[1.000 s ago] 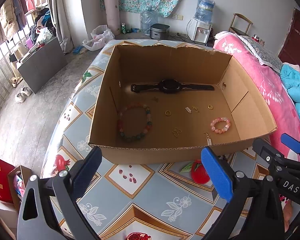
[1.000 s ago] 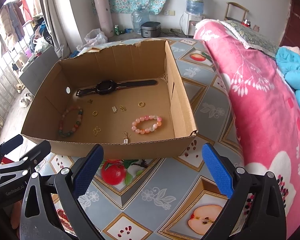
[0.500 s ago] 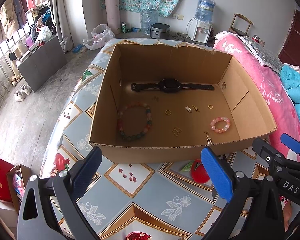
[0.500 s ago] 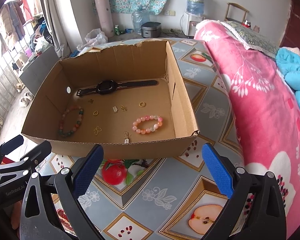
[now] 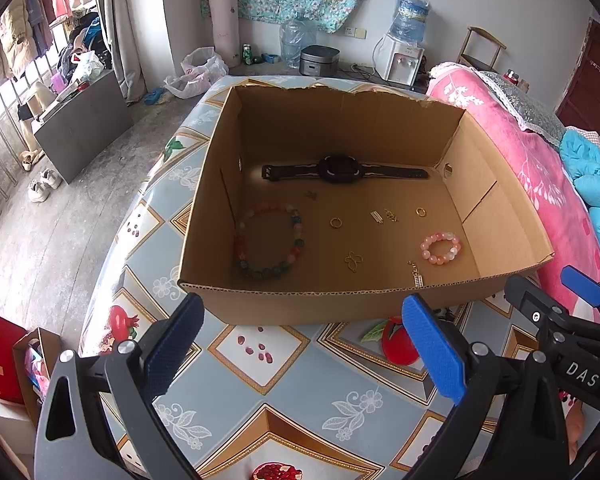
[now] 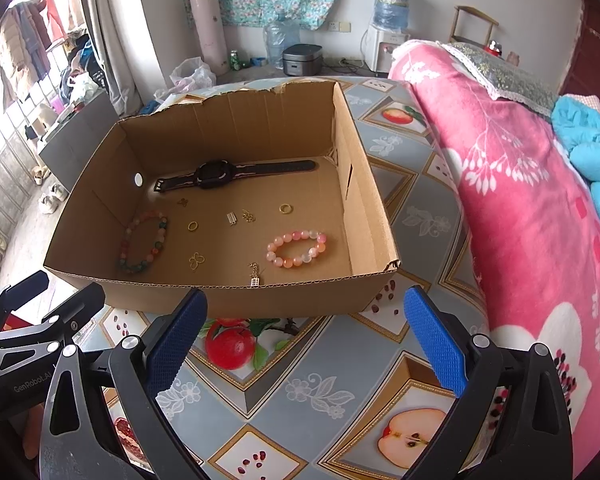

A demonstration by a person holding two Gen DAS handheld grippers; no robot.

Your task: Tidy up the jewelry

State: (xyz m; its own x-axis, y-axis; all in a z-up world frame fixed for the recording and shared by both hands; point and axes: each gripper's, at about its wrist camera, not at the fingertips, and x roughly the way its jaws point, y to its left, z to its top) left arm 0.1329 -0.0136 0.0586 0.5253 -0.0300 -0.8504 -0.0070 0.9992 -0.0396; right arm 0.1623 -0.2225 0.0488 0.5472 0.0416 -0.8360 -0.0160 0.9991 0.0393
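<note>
1. Almost nothing has moved over the last second: both my tongs hover where they were, and the cardboard box (image 5: 504, 236) sits a touch lower in the left wrist view.
2. My left tongs (image 5: 300, 344) stand wide apart and empty above the patterned bench (image 5: 260, 392), just short of the box's near wall.
3. My right tongs (image 6: 304, 336) are likewise spread and hold nothing, low over the bench before the same wall; the two tools sit side by side.
4. Inside the open-topped box, a black watch (image 5: 340, 169) lies flat along the far wall, strap stretched out.
5. A large multicoloured bead bracelet (image 5: 269, 240) lies by the left wall; a smaller pink bead bracelet (image 6: 296, 249) lies toward the right side, apart from it.
6. Between them, small gold pieces are scattered on the box floor: two gold rings (image 5: 335, 222), a butterfly-shaped charm (image 5: 353, 261), and a short chain pendant (image 6: 254, 276) close to the near wall.
7. Two more tiny pieces lie mid-floor, too small for me to tell.
8. A pink floral bed cover (image 6: 520, 184) runs along the bench's right side.
</note>
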